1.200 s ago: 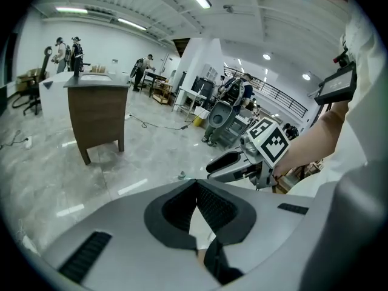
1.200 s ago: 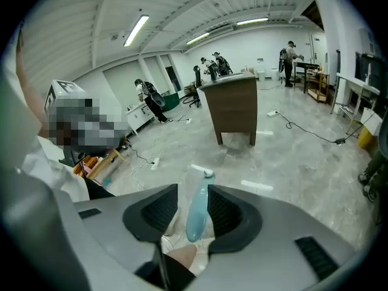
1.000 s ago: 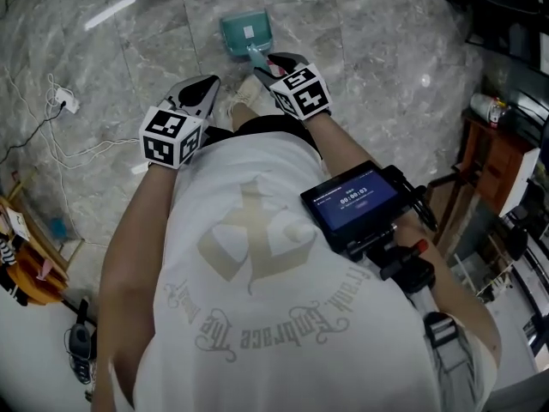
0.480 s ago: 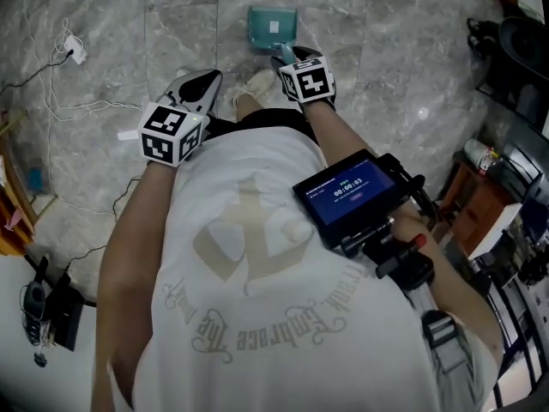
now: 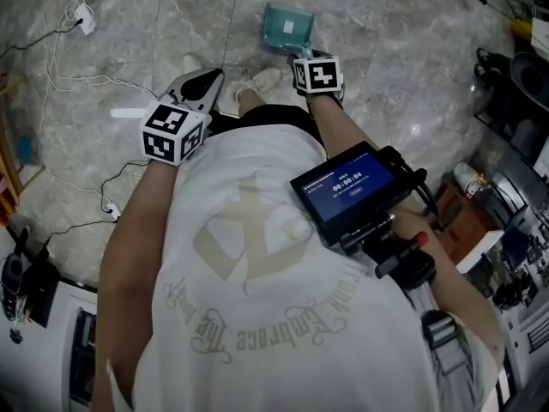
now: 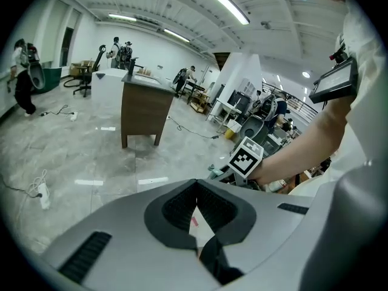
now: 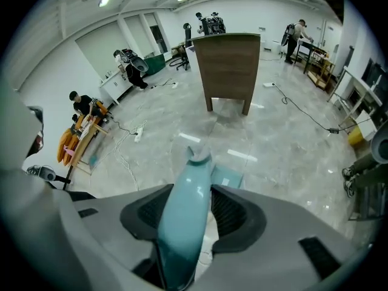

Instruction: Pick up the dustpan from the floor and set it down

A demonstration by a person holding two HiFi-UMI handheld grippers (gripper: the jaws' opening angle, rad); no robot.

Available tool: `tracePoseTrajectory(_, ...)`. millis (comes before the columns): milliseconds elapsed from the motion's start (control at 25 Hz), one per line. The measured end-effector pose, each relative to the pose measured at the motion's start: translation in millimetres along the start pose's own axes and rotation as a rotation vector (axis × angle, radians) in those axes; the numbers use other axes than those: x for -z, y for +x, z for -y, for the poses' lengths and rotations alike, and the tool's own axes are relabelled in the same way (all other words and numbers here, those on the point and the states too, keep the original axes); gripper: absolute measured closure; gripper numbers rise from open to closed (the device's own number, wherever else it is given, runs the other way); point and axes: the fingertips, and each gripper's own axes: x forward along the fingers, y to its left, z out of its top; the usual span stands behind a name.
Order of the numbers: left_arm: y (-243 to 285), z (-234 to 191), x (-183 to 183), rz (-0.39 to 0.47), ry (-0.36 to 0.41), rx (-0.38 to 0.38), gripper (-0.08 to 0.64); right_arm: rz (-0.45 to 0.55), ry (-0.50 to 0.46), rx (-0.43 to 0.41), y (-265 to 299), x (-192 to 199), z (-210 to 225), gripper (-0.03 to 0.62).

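A teal dustpan [image 5: 287, 26] lies flat on the marble floor, its handle pointing back toward me. My right gripper [image 5: 302, 57] reaches steeply down over that handle. In the right gripper view the teal handle [image 7: 188, 217] fills the gap between the jaws, which are closing, both pads against its sides; the pan [image 7: 228, 176] shows beyond the handle's tip. My left gripper [image 5: 212, 77] hangs to the left of my feet, apart from the dustpan. In the left gripper view its dark pads [image 6: 182, 208] meet at the tips with nothing between them.
My shoe [image 5: 257, 82] stands just left of the handle. White cables and a power strip [image 5: 81, 14] trail across the floor at left. A wooden desk [image 7: 229, 65] stands further off, with people and work tables along the walls. A small screen [image 5: 347, 187] hangs at my chest.
The right gripper has sunk along the handle toward the pan. The head view has swung, so the dustpan sits further right. The left gripper has shifted a little sideways.
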Motion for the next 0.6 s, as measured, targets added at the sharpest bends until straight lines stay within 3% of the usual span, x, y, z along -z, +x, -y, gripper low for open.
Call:
tracePoseTrajectory(160,1,1,-2,-0.014,0.02,0.014,0.548,0.003,0.028,0.019,0,0,1,0.405)
tracePoseTrajectory(400,7,4,-10,-0.04,0.065,0.053,0.548,0.007,0.094,0.119,-7,3,18,0.468)
tracePoseTrajectory(600,12,1,-18,-0.052,0.1,0.084,0.548,0.012,0.033,0.16,-12,0,28,0.494)
